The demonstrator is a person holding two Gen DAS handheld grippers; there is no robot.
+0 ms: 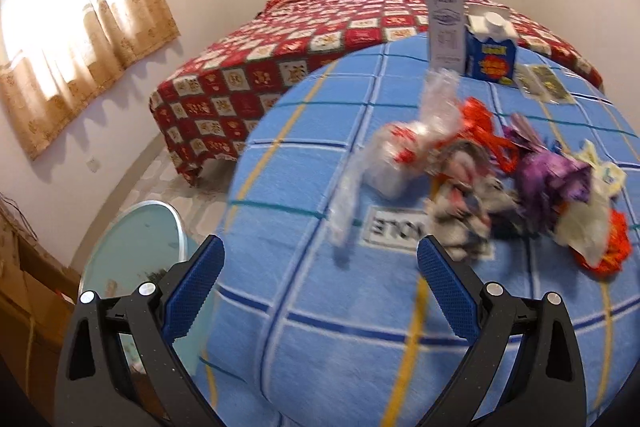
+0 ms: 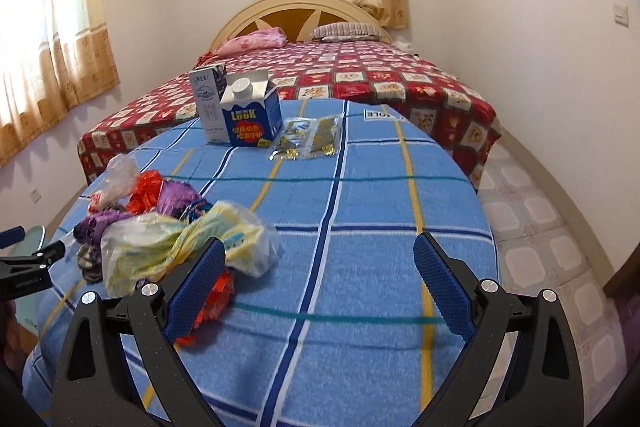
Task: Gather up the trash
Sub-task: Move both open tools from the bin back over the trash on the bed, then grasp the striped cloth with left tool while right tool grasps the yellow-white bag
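Observation:
A pile of crumpled wrappers and plastic bags (image 1: 492,171) lies on the blue checked tablecloth (image 1: 320,307); the same pile (image 2: 168,231) shows at the left of the right wrist view. A blue milk carton (image 2: 250,115) and a grey-white carton (image 2: 206,105) stand at the table's far side, with two flat clear packets (image 2: 308,139) beside them. My left gripper (image 1: 320,259) is open and empty, just left of the pile. My right gripper (image 2: 320,263) is open and empty, its left finger (image 2: 196,287) overlapping the pile's near edge.
A round glass side table (image 1: 136,255) stands low at the left of the covered table. A bed with a red patterned cover (image 2: 360,79) lies behind it. The floor is tiled (image 2: 532,235) at the right. The left gripper's tip (image 2: 24,267) shows at the left edge of the right wrist view.

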